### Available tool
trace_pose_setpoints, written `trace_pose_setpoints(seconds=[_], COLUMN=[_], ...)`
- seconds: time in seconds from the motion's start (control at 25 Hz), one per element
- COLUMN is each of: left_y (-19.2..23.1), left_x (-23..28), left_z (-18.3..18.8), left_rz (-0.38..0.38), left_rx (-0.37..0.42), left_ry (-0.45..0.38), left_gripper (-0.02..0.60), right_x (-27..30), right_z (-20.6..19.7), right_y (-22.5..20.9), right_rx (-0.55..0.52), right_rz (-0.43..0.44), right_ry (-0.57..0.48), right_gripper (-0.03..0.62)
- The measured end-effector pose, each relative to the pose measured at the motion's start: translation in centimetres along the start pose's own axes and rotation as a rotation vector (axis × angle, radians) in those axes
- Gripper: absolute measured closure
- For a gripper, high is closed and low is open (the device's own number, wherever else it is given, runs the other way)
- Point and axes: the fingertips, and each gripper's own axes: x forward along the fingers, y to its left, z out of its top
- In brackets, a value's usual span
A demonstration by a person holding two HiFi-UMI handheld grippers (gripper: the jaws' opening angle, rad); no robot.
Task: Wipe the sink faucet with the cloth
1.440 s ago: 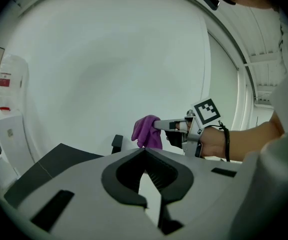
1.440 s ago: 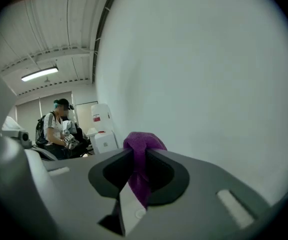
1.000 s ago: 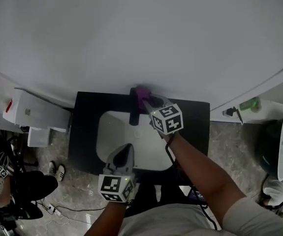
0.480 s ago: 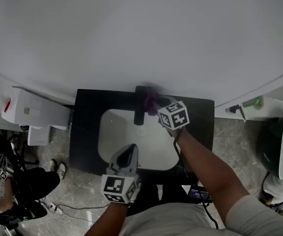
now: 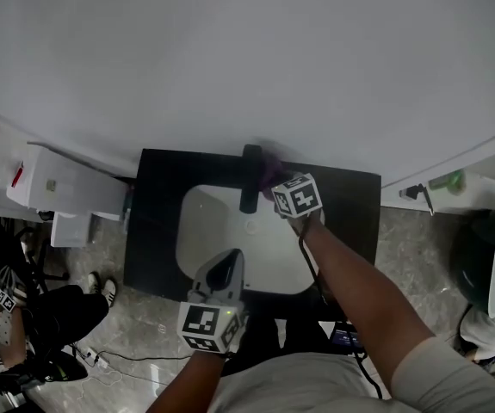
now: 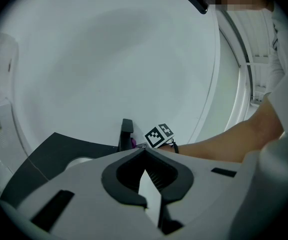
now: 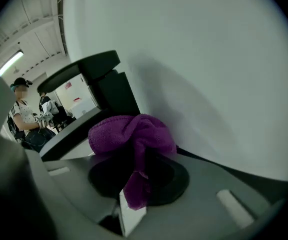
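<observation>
Jaws pressed together with nothing between them, the left gripper (image 5: 227, 263) hangs at 6 o'clock in the head view, over the near rim of the white sink (image 5: 221, 231); its own view shows the same closed tips (image 6: 144, 153) pointing toward the back wall (image 6: 108, 59). White cabinets (image 5: 62, 198) stand at 9 o'clock, off the left edge of the black counter (image 5: 154, 222), and a seated person (image 5: 10, 317) is at 8 o'clock on the floor. The sink is set in the middle of the counter. At its far rim, at 12 o'clock of the basin, stands the black faucet (image 5: 250, 177), upright against the wall, also seen from the left gripper (image 6: 126, 133) and looming large before the right one (image 7: 103, 81). The purple cloth (image 5: 271, 169) sits at the faucet's 3 o'clock, bunched right beside its body; actual contact cannot be told. The right gripper (image 5: 275, 181) is clamped on that cloth, a wad (image 7: 133, 134) bulging above the jaws and a tail hanging between them (image 7: 133, 181). Its marker cube (image 5: 297, 195) lies at 4 o'clock of the faucet.
</observation>
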Motion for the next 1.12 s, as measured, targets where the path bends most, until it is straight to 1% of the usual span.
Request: trace_pose_setpoints(seconds=[0.04,0.08,0.12,0.2,0.28,0.32,0.36,0.44,0.52,0.68,0.76,0.84,0.96,1.04,1.12], left_y=[0.3,0.5,0.7,0.8,0.7,0.6,0.6,0.5,0.4,1.1,2.2,3.1,3.3,2.8,2.2], left_x=[-0.2,-0.5,-0.8,-1.4,-1.6,-1.6,-1.7,-1.9,-2.3,-3.0,-3.6,-4.1,-4.2,-4.0,-3.8], left_z=[-0.1,-0.1,0.0,0.4,0.9,1.2,1.4,1.7,1.8,1.8,2.1,2.6,2.9,2.8,2.6], left_rz=[0.003,0.006,0.006,0.0,-0.008,-0.01,-0.01,-0.004,0.001,0.006,0.01,0.011,0.013,0.009,0.005], left_rx=[-0.007,-0.013,-0.016,-0.012,-0.005,-0.002,-0.001,0.0,-0.003,-0.015,-0.026,-0.027,-0.018,-0.015,-0.014], left_ry=[0.001,0.0,-0.003,-0.01,-0.017,-0.02,-0.023,-0.031,-0.037,-0.046,-0.046,-0.046,-0.048,-0.044,-0.042], left_gripper=[0.577,0.577,0.577,0.577,0.577,0.577,0.577,0.577,0.577,0.577,0.577,0.577,0.577,0.577,0.577], right_x=[-0.1,-0.9,-2.5,-6.8,-10.3,-11.0,-10.8,-8.6,-7.3,-9.2,-9.8,-9.8,-8.1,-6.8,-6.6], right_z=[-0.1,0.6,1.9,6.1,10.8,12.6,13.8,14.0,12.6,7.8,7.0,9.5,14.2,14.7,13.2], right_y=[-0.1,0.1,0.6,2.6,5.4,6.7,7.7,8.6,9.5,13.2,14.7,14.5,11.2,9.6,9.9], right_rx=[-0.014,-0.026,-0.035,-0.069,-0.156,-0.205,-0.245,-0.283,-0.287,-0.287,-0.276,-0.268,-0.243,-0.224,-0.221], right_rz=[-0.007,-0.018,-0.03,-0.036,-0.019,-0.004,0.012,0.044,0.072,0.145,0.162,0.134,0.06,0.038,0.053], right_ry=[0.013,-0.003,-0.047,-0.182,-0.289,-0.31,-0.302,-0.229,-0.179,-0.158,-0.164,-0.212,-0.245,-0.221,-0.205], right_gripper=[0.532,0.531,0.531,0.533,0.531,0.531,0.531,0.531,0.531,0.533,0.533,0.533,0.531,0.531,0.531])
